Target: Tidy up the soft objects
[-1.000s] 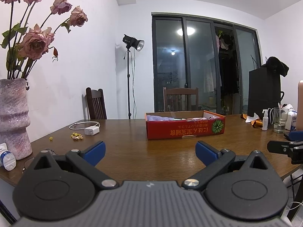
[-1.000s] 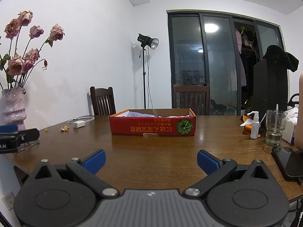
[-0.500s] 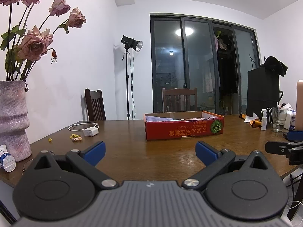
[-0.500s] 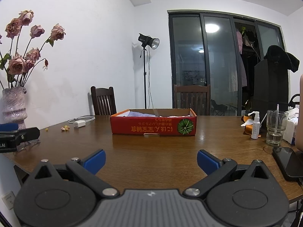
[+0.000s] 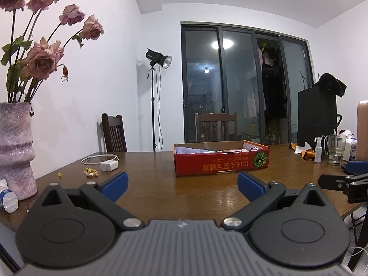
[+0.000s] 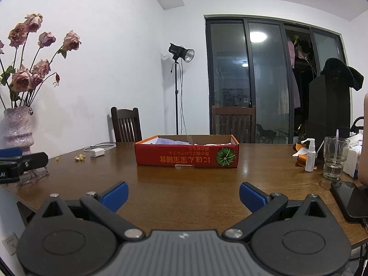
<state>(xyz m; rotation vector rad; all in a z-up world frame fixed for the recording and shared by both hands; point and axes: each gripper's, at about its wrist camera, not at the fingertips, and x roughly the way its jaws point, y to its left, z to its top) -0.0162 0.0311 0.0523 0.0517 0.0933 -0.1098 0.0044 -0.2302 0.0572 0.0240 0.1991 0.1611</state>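
A shallow red cardboard box (image 5: 220,161) stands in the middle of the brown wooden table (image 5: 184,193); it also shows in the right wrist view (image 6: 187,154). Soft pale purple and pink cloths (image 5: 195,150) lie inside it, mostly hidden by its wall. My left gripper (image 5: 181,185) is open and empty, held over the table's near edge, well short of the box. My right gripper (image 6: 182,195) is open and empty too, also short of the box. Each gripper shows at the edge of the other's view.
A pink vase of dried roses (image 5: 15,147) and a small tube (image 5: 8,199) stand at the left. A white charger with cable (image 5: 108,166) and crumbs lie behind. A glass (image 6: 334,157), spray bottle (image 6: 309,155), phone (image 6: 352,197) and glasses (image 6: 34,174) are nearby. Chairs stand behind the table.
Both grippers have stayed open with only a slight drift of view. Nothing on the table has moved.
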